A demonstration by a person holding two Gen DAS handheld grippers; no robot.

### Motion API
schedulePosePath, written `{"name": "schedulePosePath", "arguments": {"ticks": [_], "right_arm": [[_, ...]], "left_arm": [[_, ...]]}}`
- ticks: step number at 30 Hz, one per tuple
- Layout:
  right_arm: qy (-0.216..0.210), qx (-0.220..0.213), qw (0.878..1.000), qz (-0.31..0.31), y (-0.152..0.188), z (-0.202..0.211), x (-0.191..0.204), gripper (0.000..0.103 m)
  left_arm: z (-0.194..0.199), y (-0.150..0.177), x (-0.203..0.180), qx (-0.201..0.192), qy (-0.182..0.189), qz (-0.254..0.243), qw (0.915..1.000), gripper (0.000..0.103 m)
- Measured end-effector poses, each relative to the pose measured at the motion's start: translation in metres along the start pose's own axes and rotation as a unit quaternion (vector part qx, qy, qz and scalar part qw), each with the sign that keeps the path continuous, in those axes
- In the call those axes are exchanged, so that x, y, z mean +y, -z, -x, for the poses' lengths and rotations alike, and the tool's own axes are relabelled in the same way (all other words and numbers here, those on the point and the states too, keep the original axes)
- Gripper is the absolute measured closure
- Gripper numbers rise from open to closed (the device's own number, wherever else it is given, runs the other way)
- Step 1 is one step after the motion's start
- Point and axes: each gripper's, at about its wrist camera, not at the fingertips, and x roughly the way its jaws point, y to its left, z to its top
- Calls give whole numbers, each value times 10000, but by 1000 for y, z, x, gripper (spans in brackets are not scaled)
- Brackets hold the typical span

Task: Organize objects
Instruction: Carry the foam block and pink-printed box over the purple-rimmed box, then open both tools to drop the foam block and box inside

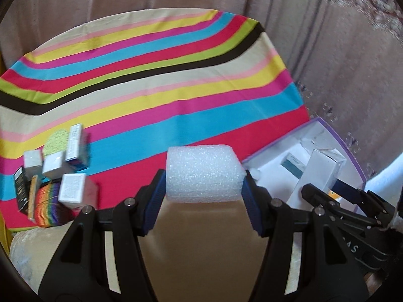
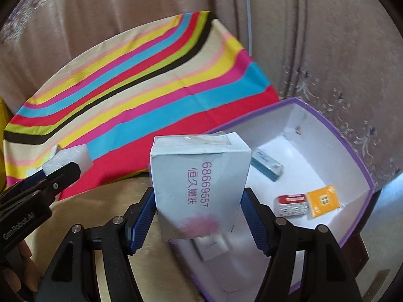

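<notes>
Foam block (image 1: pixel 204 173) sits centre frame in the left view, clamped between the left gripper (image 1: pixel 203 196) jaws. White carton (image 2: pixel 199 191) with pink print, centre of the right view, is gripped by the right gripper (image 2: pixel 199 224) jaws, at the near-left edge of the open purple bin (image 2: pixel 362 166).

Bin, lower right of both views, already holds a teal box (image 2: pixel 267 163), a red-and-white box (image 2: pixel 292 205) and an orange packet (image 2: pixel 322 201); another white item under the carton is too blurred to name.

Left to sort, by my reading: cluster of small boxes (image 1: pixel 58 171) and a rainbow roll (image 1: pixel 49 206) at lower left of the left view, on the striped cloth (image 1: pixel 176 88) over the tabletop. Roughly midway; both held items not yet dropped in.
</notes>
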Motion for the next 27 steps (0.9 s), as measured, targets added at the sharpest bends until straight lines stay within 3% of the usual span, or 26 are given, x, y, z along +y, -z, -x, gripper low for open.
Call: {"name": "schedulePosePath", "arguments": {"ticks": [10, 20, 27], "right_arm": [[299, 165, 9987, -371, 6, -10, -46, 35], [353, 450, 9968, -560, 15, -26, -66, 34], [256, 560, 9953, -749, 19, -31, -77, 34]], "left_arm": [[-25, -11, -52, 192, 387, -404, 9982, 41], [-58, -27, -100, 461, 726, -561, 9947, 41], [-67, -29, -113, 564, 1089, -542, 9910, 39]]}}
